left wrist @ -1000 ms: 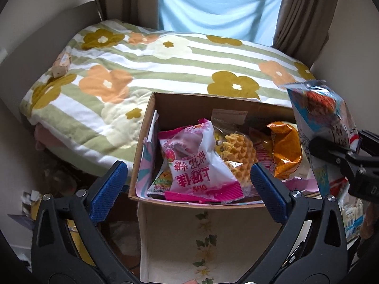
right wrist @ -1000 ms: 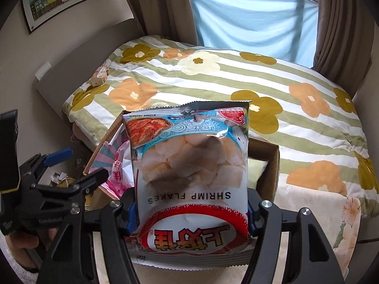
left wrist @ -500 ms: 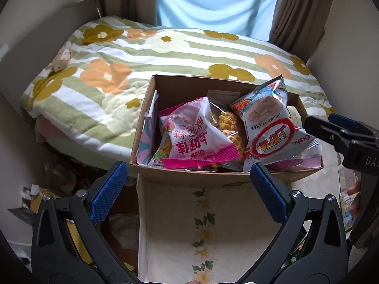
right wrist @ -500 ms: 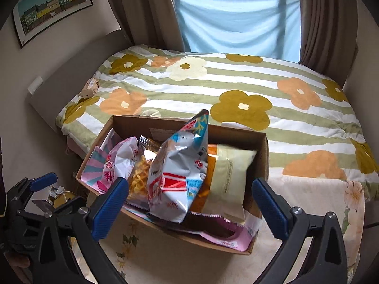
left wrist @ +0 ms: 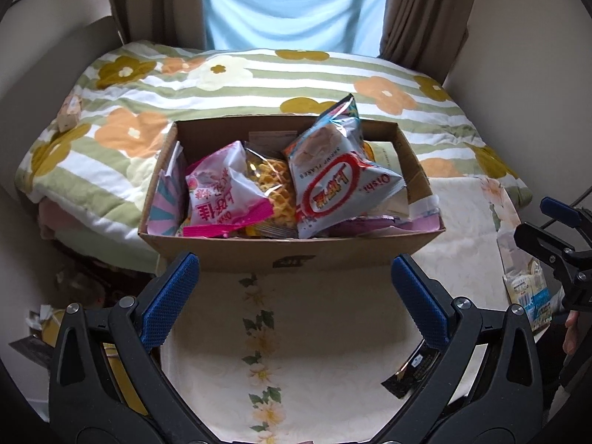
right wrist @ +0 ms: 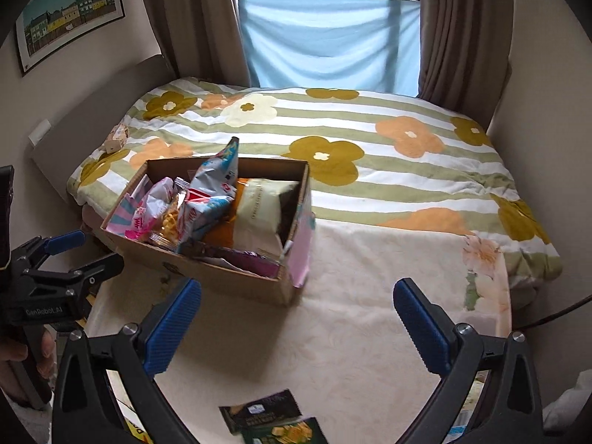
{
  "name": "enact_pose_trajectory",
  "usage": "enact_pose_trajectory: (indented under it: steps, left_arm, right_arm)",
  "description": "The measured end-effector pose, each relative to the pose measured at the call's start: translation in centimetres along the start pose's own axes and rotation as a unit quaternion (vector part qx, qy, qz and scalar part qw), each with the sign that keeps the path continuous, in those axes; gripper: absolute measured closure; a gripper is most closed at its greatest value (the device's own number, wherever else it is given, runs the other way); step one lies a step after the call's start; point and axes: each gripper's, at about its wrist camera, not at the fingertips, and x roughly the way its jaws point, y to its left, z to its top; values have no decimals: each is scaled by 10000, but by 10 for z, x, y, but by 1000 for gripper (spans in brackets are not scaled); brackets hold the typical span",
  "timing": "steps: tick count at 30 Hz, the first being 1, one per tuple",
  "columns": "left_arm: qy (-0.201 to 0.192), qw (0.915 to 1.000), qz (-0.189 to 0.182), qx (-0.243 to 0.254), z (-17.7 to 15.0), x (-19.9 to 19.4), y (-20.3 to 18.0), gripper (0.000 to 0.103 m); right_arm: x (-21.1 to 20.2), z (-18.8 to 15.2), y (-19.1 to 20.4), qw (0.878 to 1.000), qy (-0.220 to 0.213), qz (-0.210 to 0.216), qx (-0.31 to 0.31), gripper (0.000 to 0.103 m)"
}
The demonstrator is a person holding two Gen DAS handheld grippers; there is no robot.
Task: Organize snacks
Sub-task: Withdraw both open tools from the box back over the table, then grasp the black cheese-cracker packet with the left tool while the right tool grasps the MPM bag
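Observation:
A cardboard box [left wrist: 288, 255] [right wrist: 236, 277] stands on the cream cloth, packed with snack bags. The shrimp flakes bag [left wrist: 333, 177] [right wrist: 211, 192] leans upright among them, next to a pink bag [left wrist: 222, 192] and a waffle snack [left wrist: 270, 181]. My left gripper [left wrist: 292, 292] hangs open just in front of the box, nothing between its blue pads [left wrist: 170, 296]. My right gripper [right wrist: 296, 325] is open too, pulled back over the cloth to the right of the box. Two dark snack packets [right wrist: 273, 420] lie at the near edge, below the right gripper.
A floral striped bedspread [right wrist: 370, 148] lies behind the box, with a curtained window beyond. A pale snack bag [left wrist: 525, 288] sits at the cloth's right edge near the right gripper [left wrist: 555, 240]. A hand [right wrist: 22, 347] holds the left gripper's handle. Clutter lies on the floor at left.
The right gripper let go of the shrimp flakes bag into the box, opened wide and drew back. The left gripper also pulled back from the box.

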Motion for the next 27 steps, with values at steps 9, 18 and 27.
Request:
enact_pose_trajectory:
  steps: [9, 18, 27]
  left_arm:
    - [193, 9991, -140, 344, -49, -8, -73, 0]
    - [569, 9910, -380, 1153, -95, 17, -127, 0]
    - [1183, 9693, -711, 2033, -123, 77, -149, 11]
  right_arm:
    - [-45, -54, -60, 9996, -25, -213, -166, 0]
    - [-61, -104, -100, 9994, 104, -340, 10, 0]
    - [-42, -157, -117, 9956, 263, -523, 726, 0]
